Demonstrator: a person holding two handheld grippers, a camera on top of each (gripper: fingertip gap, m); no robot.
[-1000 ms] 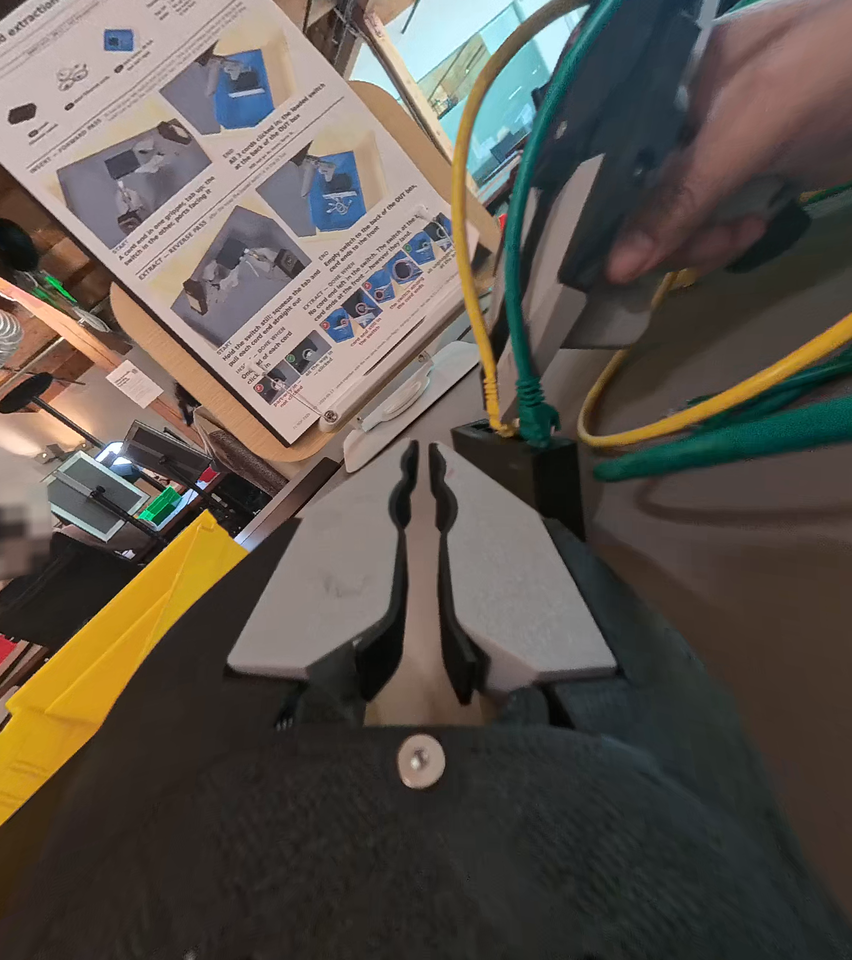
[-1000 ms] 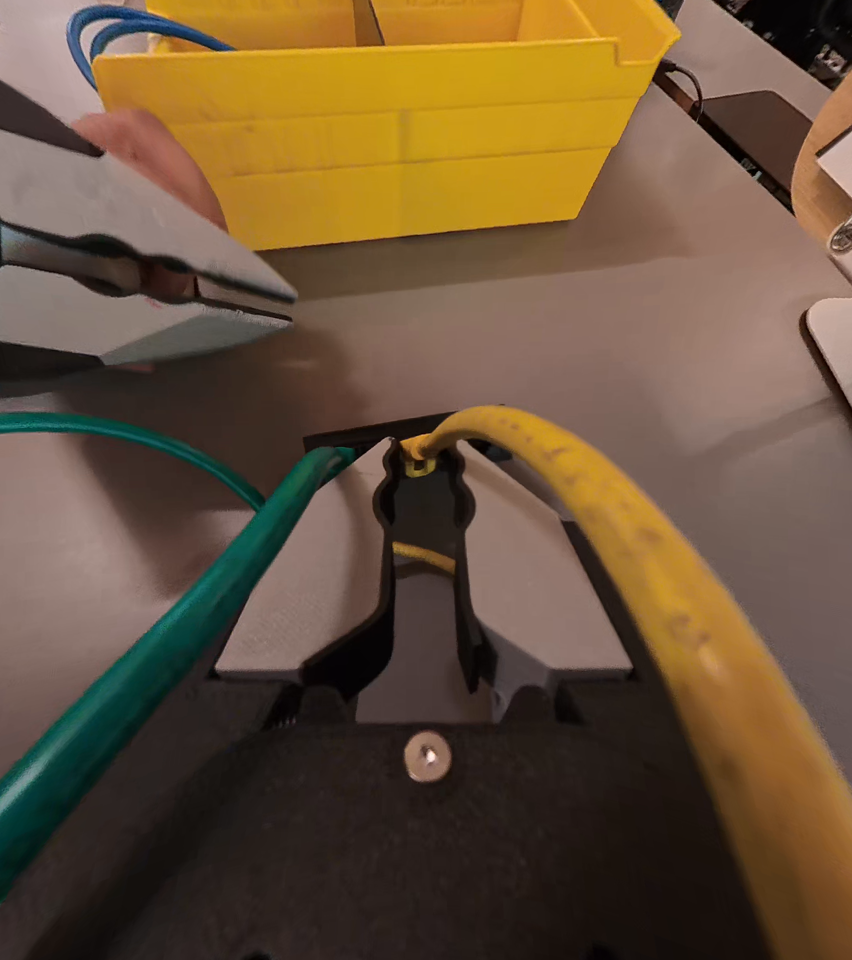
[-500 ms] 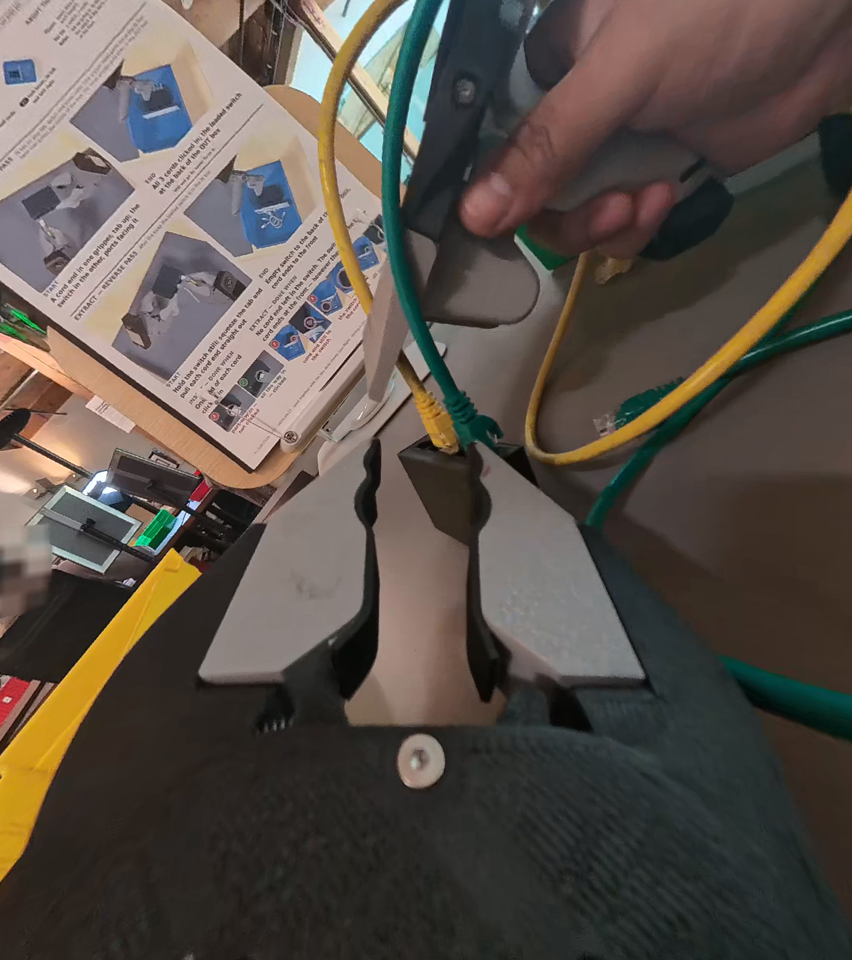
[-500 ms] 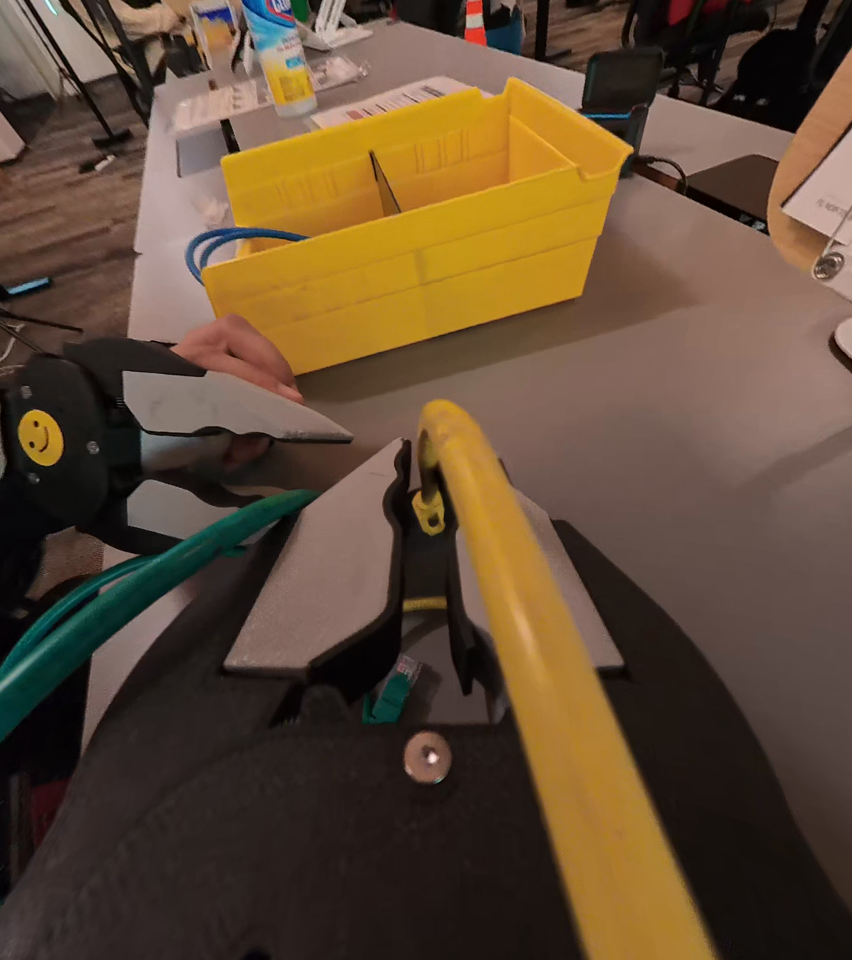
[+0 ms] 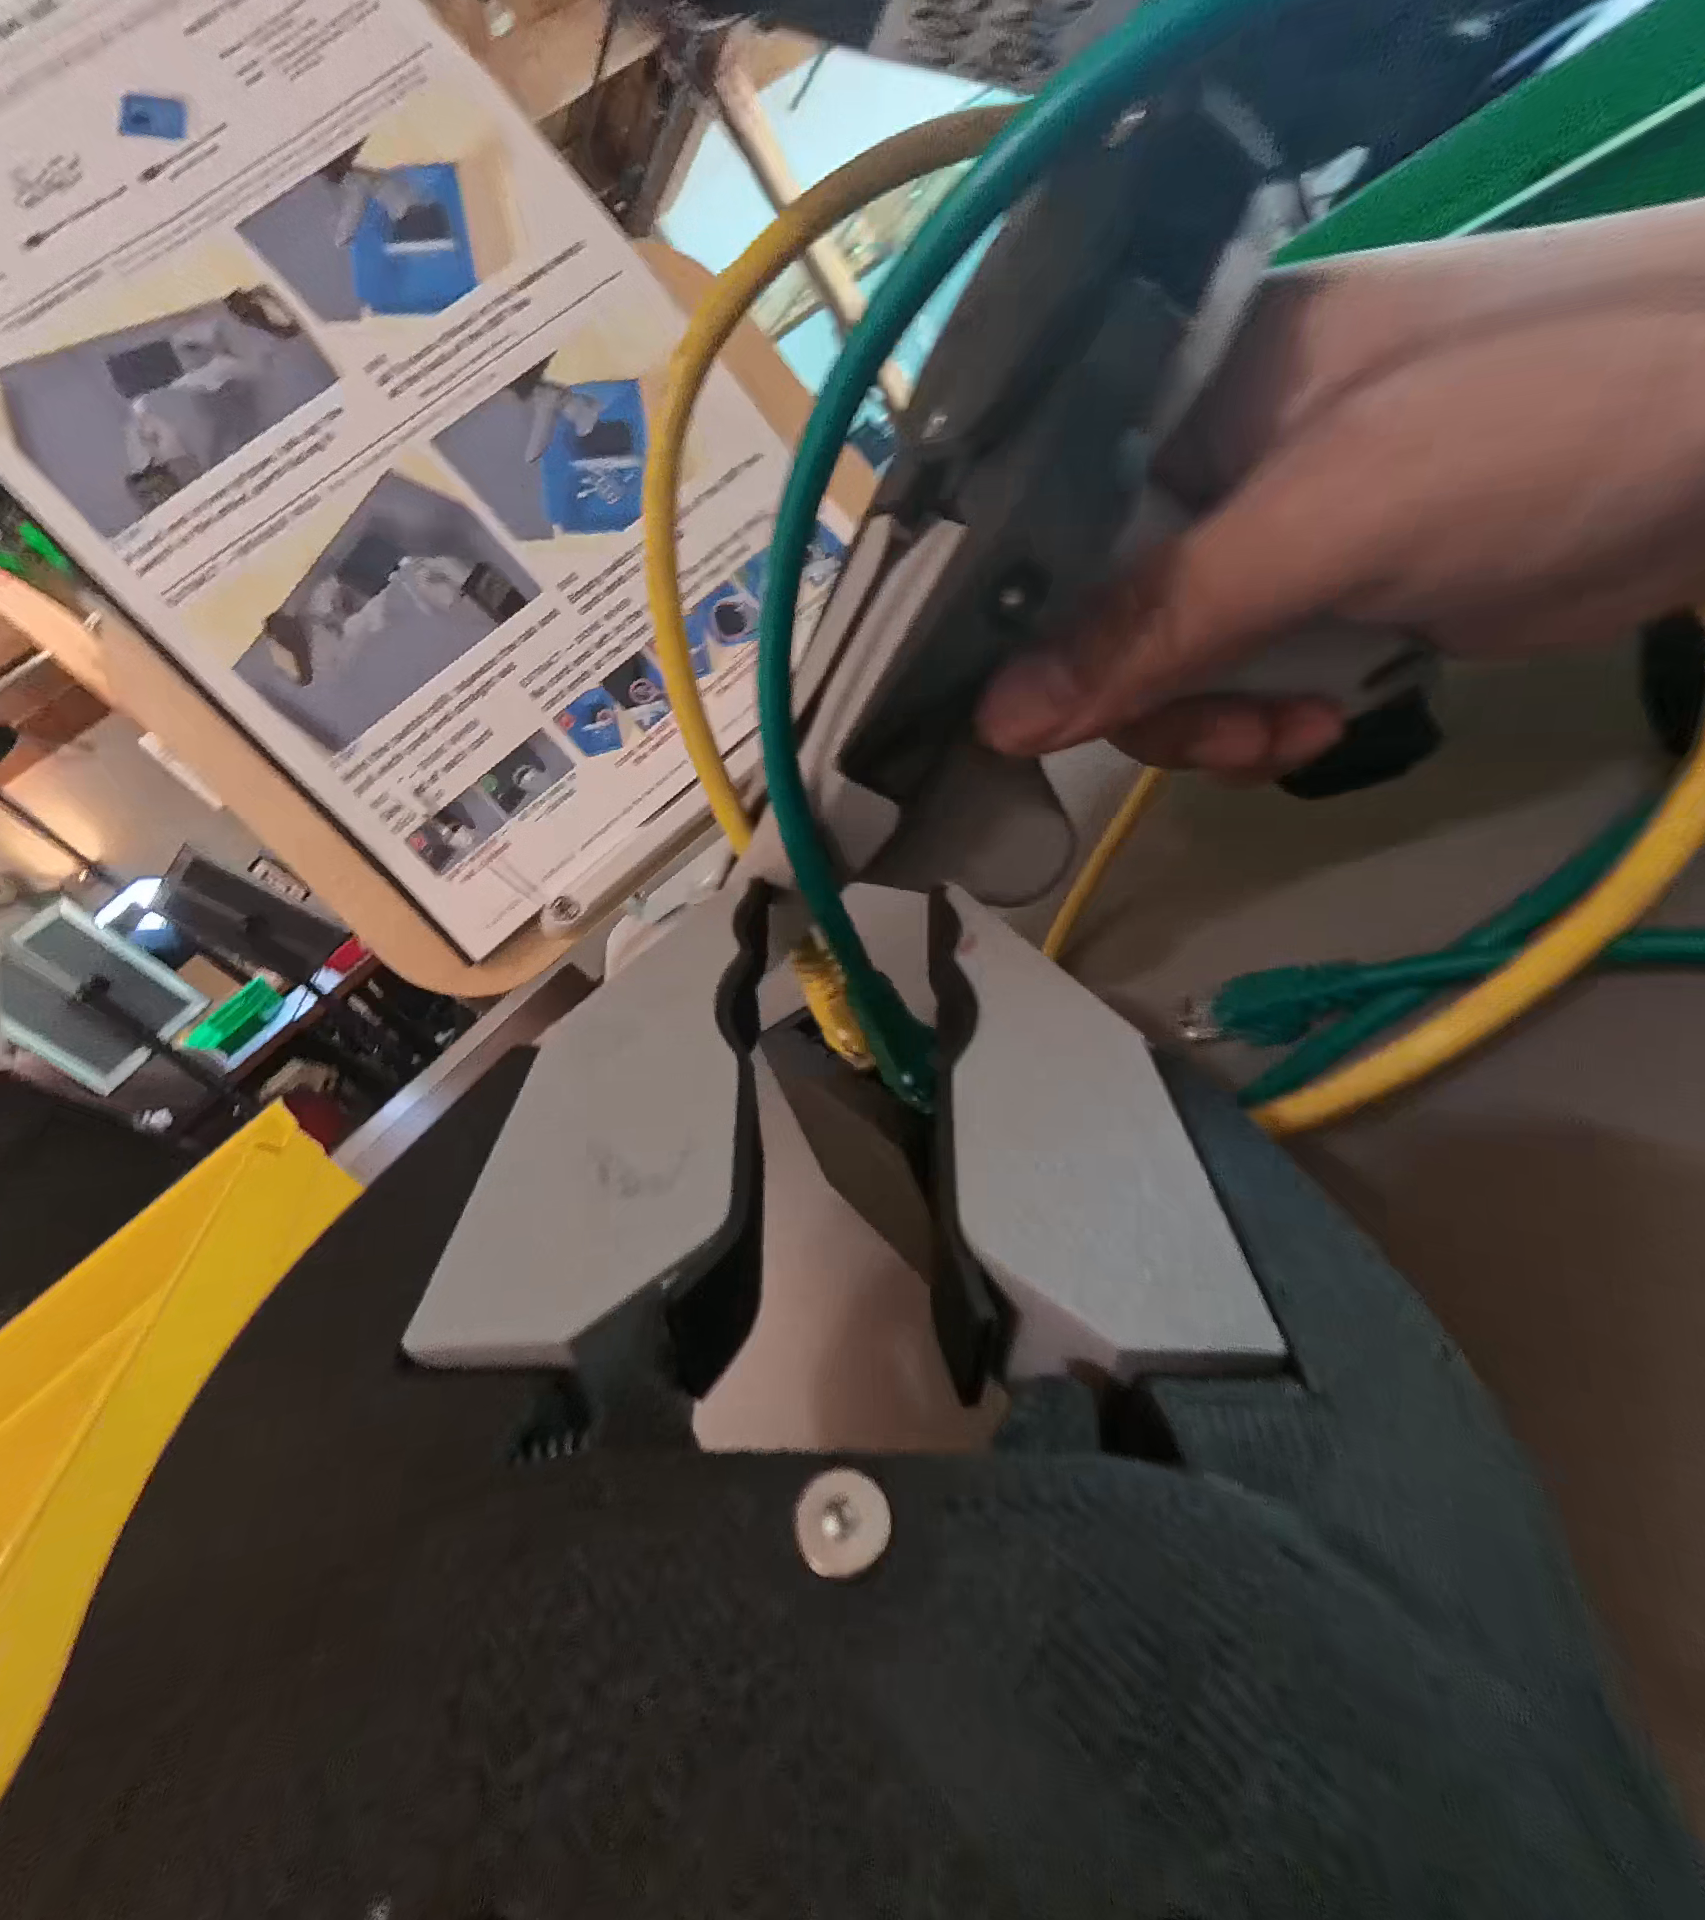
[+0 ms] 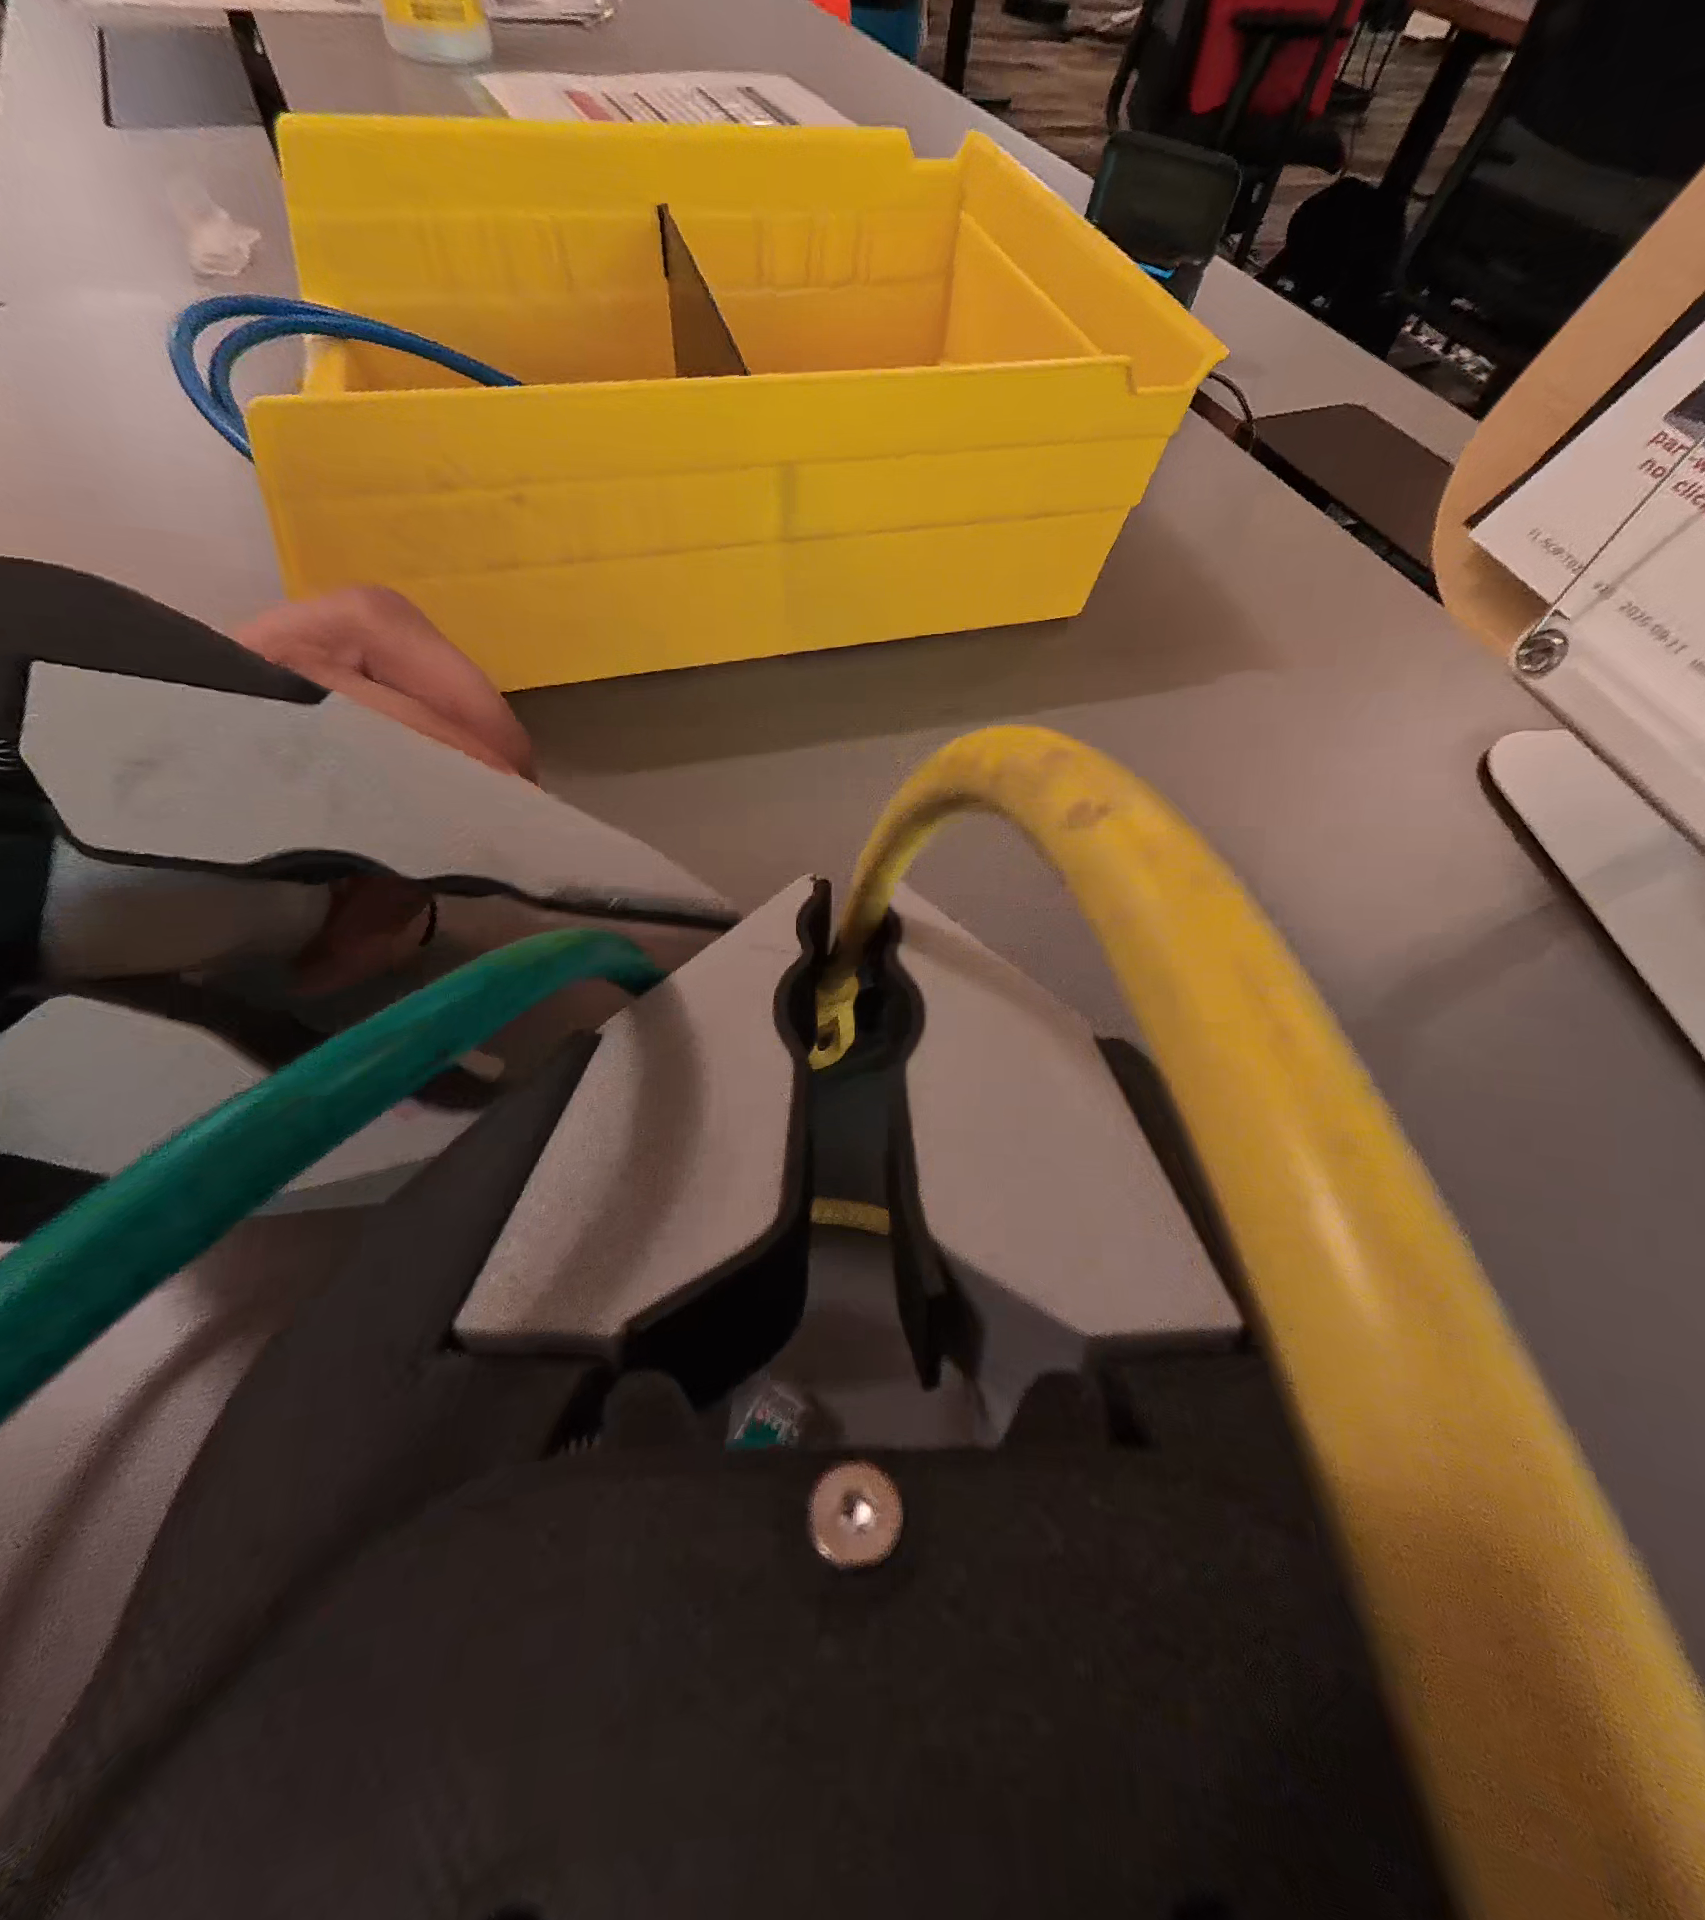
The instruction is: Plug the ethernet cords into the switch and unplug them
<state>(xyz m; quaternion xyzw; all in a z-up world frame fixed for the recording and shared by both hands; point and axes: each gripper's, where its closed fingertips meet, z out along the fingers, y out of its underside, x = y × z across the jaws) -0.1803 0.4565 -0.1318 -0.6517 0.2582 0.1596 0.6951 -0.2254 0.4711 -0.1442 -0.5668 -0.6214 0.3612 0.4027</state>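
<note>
The black switch (image 5: 858, 1153) sits between my left gripper's (image 5: 848, 914) two grey fingers and touches both. A yellow plug (image 5: 827, 997) and a green plug (image 5: 905, 1060) sit side by side in its ports. Their cords, yellow (image 5: 666, 520) and green (image 5: 796, 582), arc upward. My right gripper (image 6: 848, 909) comes from above and is shut on the yellow plug (image 6: 835, 1023). The yellow cord (image 6: 1347, 1143) loops back over it. In the right wrist view the left gripper's upper finger (image 6: 308, 790) reaches in from the left; the switch is hidden there.
A yellow bin (image 6: 723, 540) holding a blue cable (image 6: 235, 332) stands behind on the grey table (image 6: 1243, 831). An instruction board (image 5: 308, 416) on a white base (image 6: 1606, 862) stands to the right. A loose green plug (image 5: 1243, 1013) and cord loops lie beside the switch. My right fingertips sit around 4 cm from my left ones.
My left gripper opened, moved forward and now has the switch between its fingers. My right gripper narrowed onto the yellow plug.
</note>
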